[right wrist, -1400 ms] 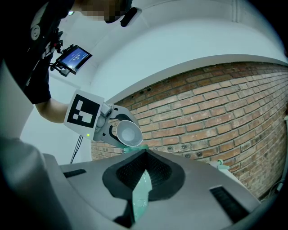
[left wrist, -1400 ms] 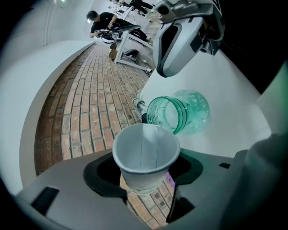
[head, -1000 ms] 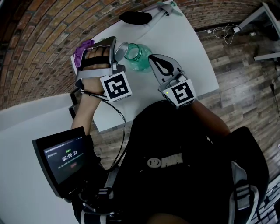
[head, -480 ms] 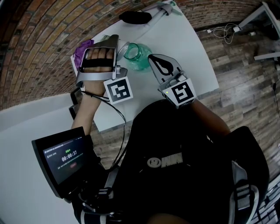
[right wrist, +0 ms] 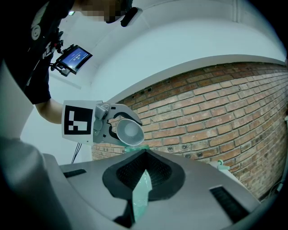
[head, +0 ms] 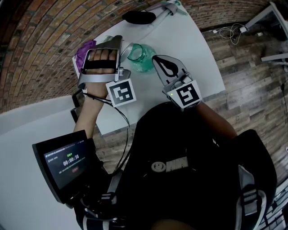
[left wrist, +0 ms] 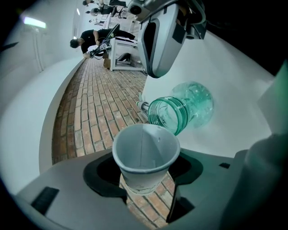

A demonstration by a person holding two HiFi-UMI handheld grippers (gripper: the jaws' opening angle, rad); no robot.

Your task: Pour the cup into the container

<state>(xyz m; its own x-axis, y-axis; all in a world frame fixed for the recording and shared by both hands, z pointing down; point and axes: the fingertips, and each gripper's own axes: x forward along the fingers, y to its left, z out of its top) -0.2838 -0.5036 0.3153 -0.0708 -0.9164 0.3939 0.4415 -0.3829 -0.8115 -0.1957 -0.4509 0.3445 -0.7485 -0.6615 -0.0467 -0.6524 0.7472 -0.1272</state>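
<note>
My left gripper [head: 121, 54] is shut on a white paper cup [left wrist: 144, 157], which is tipped with its mouth towards a green glass jar [head: 141, 57]. In the left gripper view the cup's inside looks bare and the jar [left wrist: 180, 110] lies just beyond its rim. The right gripper view shows the cup [right wrist: 128, 131] mouth-on, right above the jar's green rim [right wrist: 135, 148]. My right gripper [head: 156, 59] is beside the jar on its right, its jaws shut with the tips together and nothing between them. Green glass shows through the slit below the tips.
The jar stands on a white table [head: 189, 49] over a brick-patterned floor. A purple cloth [head: 85, 49] lies left of my left hand. A black object [head: 139, 18] and a white tool [head: 168, 9] sit at the far edge. A small screen [head: 63, 161] hangs at lower left.
My left gripper has rolled and tipped the cup further towards the jar; its hand now faces up more. The right gripper and the jar have not moved.
</note>
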